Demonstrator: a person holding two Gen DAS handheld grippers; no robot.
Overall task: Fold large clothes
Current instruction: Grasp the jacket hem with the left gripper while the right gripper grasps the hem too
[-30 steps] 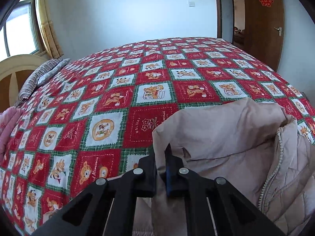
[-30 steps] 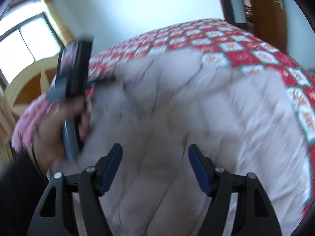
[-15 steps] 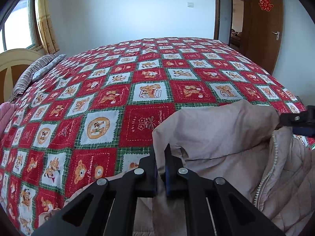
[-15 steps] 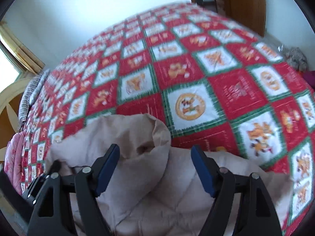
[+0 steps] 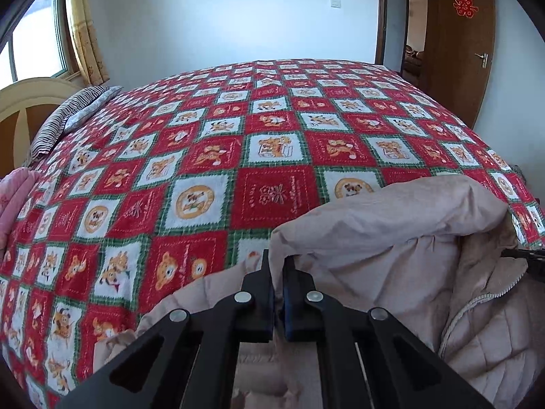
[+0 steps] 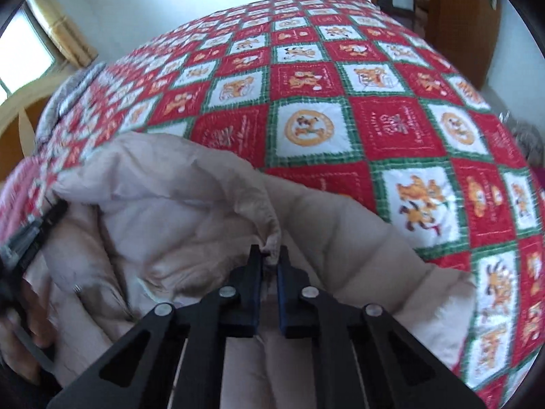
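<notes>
Left wrist view. The left tongs are pinched tight on a raised fold of the beige padded coat; cloth shows between the two fingers, no gap either side. The coat lies on the bed at the near edge, filling the 3 to 6 o'clock part of the view, zip running down at 4 o'clock. The red, white and green patchwork bedspread covers the rest of the bed. Striped pillow at 10 o'clock, next to a pale curved headboard. Pink cloth at 9 o'clock on the bed's edge. Brown door at 2 o'clock. A dark piece of the other tool just enters at 3 o'clock.

Right wrist view. The right tongs are drawn close on a gathered edge of the same coat; a bunched tip of cloth sits between the fingers and the pads press on it. The coat spreads from 9 through 6 to 4 o'clock, bedspread beyond it from 11 to 3. At 8 o'clock the person's left hand, blurred, with a ring, grips the other tool's dark handle.
</notes>
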